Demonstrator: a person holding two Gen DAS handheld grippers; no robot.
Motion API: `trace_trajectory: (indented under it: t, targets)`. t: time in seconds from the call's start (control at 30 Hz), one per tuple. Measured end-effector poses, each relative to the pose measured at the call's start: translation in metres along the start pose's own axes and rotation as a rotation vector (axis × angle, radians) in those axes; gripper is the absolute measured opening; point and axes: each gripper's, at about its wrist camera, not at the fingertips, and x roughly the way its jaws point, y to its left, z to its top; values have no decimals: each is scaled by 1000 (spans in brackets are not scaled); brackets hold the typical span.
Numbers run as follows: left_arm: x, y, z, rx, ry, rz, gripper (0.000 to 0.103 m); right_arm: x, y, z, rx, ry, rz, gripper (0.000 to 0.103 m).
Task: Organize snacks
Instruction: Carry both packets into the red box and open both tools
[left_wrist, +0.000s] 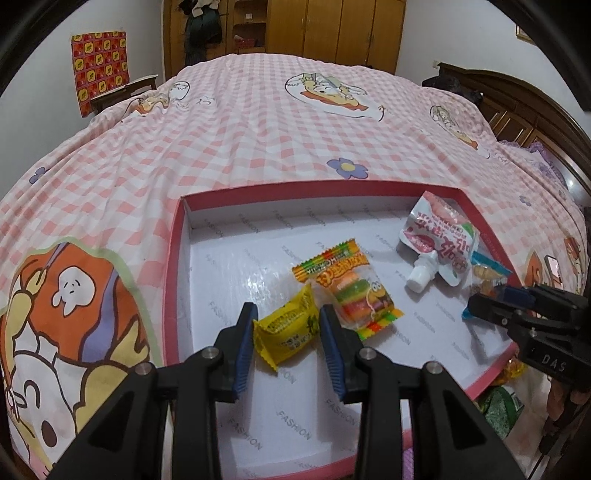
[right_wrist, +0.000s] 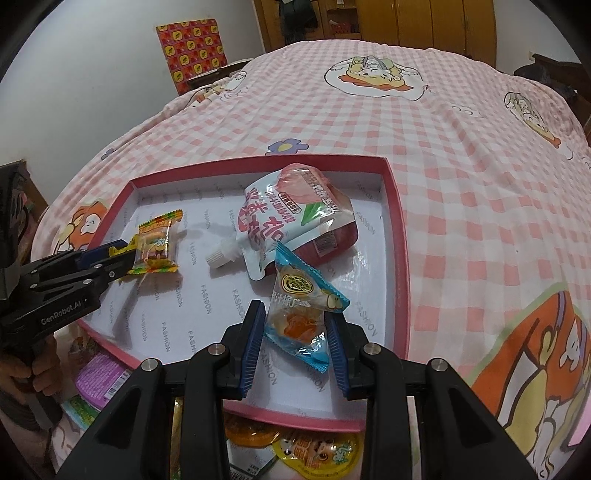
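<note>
Blue-padded fingers (left_wrist: 246, 345) of the left gripper (left_wrist: 288, 339) sit right up front, clenched on a yellow snack packet (left_wrist: 286, 330) that's down on the floor of the pink-rimmed box (left_wrist: 173, 258). Same deal on the other side: the right gripper (right_wrist: 295, 343) has its fingers pinched on a blue candy wrapper (right_wrist: 303, 317) with something orange inside, held low over the box near its front-right corner.

Inside that box, which has a white lining printed with "FASHION" all over, there's also a gummy burger pack (left_wrist: 351, 291) just beside the yellow packet, touching it at one corner, and a white-and-pink spout pouch (right_wrist: 284, 225) lying further back with its cap pointing toward the gummy pack. The pouch seems to rest partly on a reddish packet (right_wrist: 332, 238); can't tell what that one is.

Box sits on a bed (left_wrist: 258, 129) with a pink checked cartoon sheet. Wooden wardrobes (left_wrist: 332, 26) stand along the back wall, plus a chair with a red-and-yellow patterned cover (left_wrist: 99, 62) off to the left.

More snacks (right_wrist: 317, 454) are piled just outside the box's near edge, half hidden under the rim and the grippers.
</note>
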Motion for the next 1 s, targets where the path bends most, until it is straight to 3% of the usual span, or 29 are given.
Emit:
trace_trajectory:
  t: [0.53, 0.63, 0.8, 1.0]
  targets:
    - [1, 0, 1, 1, -5, 5, 37, 3, -3, 2, 8, -9, 0, 34]
    - [-2, 0, 0, -4, 4, -5, 42, 1, -5, 3, 16, -13, 4, 40]
    - [-19, -2, -3, -9, -21, -13, 64, -10, -2, 4, 13, -43, 21, 62]
    - [-46, -7, -6, 2, -50, -18, 69, -30, 3, 1, 5, -86, 33, 65]
